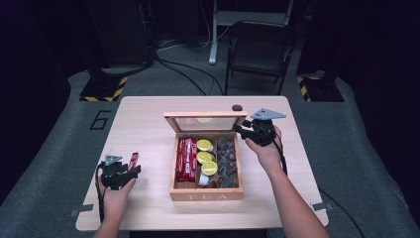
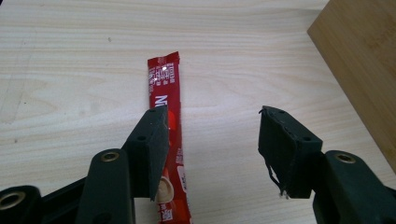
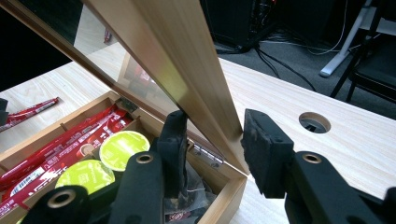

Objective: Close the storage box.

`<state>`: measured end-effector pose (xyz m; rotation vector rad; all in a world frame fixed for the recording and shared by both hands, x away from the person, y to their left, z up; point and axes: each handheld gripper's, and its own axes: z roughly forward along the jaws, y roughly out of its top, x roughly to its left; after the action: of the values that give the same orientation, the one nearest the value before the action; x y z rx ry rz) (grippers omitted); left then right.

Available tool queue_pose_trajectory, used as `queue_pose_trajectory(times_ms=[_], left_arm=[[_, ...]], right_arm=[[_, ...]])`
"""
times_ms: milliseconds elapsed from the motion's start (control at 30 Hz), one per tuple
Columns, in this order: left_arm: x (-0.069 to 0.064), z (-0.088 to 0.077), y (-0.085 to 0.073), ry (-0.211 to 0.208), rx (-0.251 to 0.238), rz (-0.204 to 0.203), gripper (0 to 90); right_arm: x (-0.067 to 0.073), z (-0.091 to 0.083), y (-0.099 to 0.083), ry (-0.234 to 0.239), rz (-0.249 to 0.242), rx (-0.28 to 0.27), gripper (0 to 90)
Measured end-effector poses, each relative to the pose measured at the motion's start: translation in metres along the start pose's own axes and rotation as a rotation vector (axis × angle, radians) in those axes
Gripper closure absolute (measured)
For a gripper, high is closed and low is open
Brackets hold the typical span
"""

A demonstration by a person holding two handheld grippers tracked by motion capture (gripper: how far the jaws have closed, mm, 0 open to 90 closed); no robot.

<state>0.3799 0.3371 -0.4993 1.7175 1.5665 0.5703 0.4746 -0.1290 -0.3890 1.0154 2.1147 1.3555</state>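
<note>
At the near left of the wooden bench [image 1: 148, 208], the left hand-held gripper [image 1: 132, 171] rests low over a single red sachet [image 2: 168, 121] lying flat on the bare wood, apart from the tea box. Its jaws stand apart with nothing pinched: in the left gripper view one pad [image 2: 152, 149] sits just over the sachet's edge while the other stands clear to the side, the packet stretching away between and beyond them.

At mid-bench sits the wooden tea box [image 1: 206, 195], marked "TEA" on its front wall, its three compartments running front to back. The left one holds a stack of red sachets [image 1: 186, 158], the middle one yellow-green capsules [image 1: 204, 156], the right one dark wrapped pieces [image 1: 227, 158].

Behind these, the glass-paned lid [image 1: 205, 122] stands raised on its hinges. The right hand-held gripper [image 1: 237, 128], held by a hand [image 1: 266, 148] coming from the box's right side, straddles the lid's right end: in the right gripper view one pad is on the inner side of the wooden frame and the other on the outer side, closed onto it.

Farther back, a round cable hole [image 1: 237, 107] breaks the bench top; beyond the bench stands a dark folding chair [image 1: 260, 49] on grey floor.
</note>
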Motion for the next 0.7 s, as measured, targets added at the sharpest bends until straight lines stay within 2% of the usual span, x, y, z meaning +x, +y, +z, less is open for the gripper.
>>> queue_pose_trajectory(times_ms=[133, 300, 400, 467, 500, 567, 633, 667, 700], left_arm=[[-0.006, -0.007, 0.006, -0.016, -0.037, 0.011, 43.4], [-0.018, -0.014, 0.016, -0.039, -0.062, 0.058, 44.0], [-0.025, -0.017, 0.022, -0.061, -0.078, 0.071, 44.7], [-0.033, -0.023, 0.030, -0.080, -0.089, 0.105, 46.0], [-0.033, -0.023, 0.030, -0.080, -0.089, 0.105, 46.1], [-0.043, -0.029, 0.040, -0.113, -0.095, 0.139, 47.0], [-0.047, -0.030, 0.043, -0.125, -0.097, 0.149, 47.5], [-0.054, -0.032, 0.048, -0.143, -0.089, 0.171, 47.8], [-0.054, -0.032, 0.048, -0.143, -0.089, 0.171, 48.2]], right_arm=[[0.001, 0.000, -0.001, 0.002, 0.001, 0.000, 60.4], [0.002, -0.002, -0.003, 0.001, -0.004, -0.001, 60.3], [0.002, -0.002, -0.003, 0.001, -0.006, 0.002, 60.3], [0.002, -0.002, -0.003, 0.001, -0.005, 0.000, 60.3], [0.002, -0.002, -0.003, 0.001, -0.005, 0.000, 60.3], [0.003, -0.002, -0.003, 0.000, -0.004, 0.000, 60.3], [0.003, -0.002, -0.003, -0.001, -0.006, -0.001, 60.3], [0.003, -0.002, -0.003, -0.004, -0.010, 0.002, 60.3], [0.003, -0.002, -0.003, -0.004, -0.010, 0.002, 60.3]])
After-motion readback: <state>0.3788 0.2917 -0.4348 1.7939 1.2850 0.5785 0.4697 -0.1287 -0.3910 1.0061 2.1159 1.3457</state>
